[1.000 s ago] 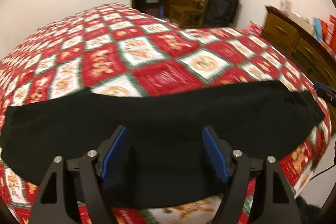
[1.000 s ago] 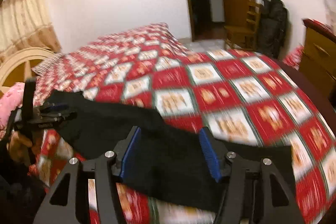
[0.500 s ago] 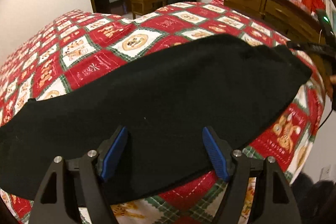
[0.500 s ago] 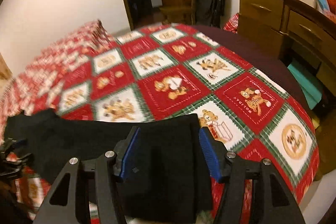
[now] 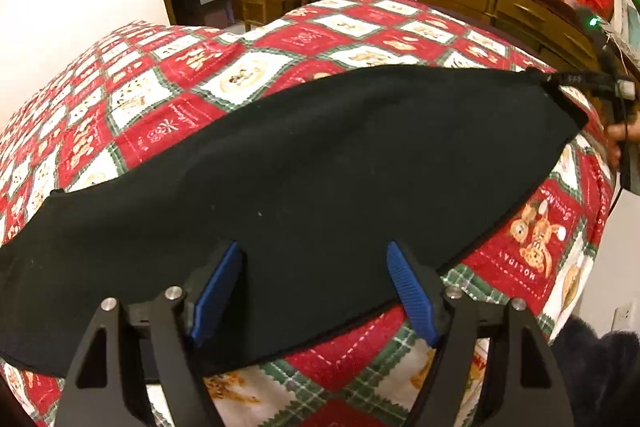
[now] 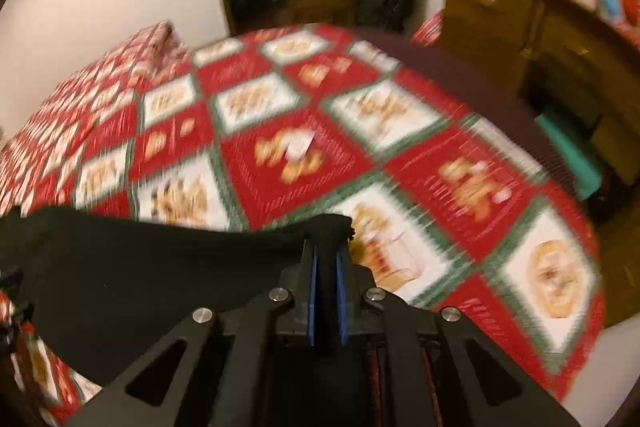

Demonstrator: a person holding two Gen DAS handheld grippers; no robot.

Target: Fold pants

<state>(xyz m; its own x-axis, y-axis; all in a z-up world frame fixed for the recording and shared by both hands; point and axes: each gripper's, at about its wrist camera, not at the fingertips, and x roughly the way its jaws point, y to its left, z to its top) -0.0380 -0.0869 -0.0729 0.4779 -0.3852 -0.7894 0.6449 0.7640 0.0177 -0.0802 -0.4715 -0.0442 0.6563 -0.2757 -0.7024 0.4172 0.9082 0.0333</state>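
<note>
black pants (image 5: pixel 320 167) lie flat on the quilted bed (image 5: pixel 168 95), long axis left-right across both views — left gripper (image 5: pixel 316 279) jaws apart over the near edge, right gripper (image 6: pixel 325 287) closing on the pants' end corner.

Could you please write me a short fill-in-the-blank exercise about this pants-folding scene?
1. The pants are ____ in colour.
2. They lie on a red, white and green patterned ____.
3. The ____ gripper is closing its fingers on a corner of the pants.
4. The left gripper has its fingers ____.

Missing words: black; bedspread; right; open
</note>
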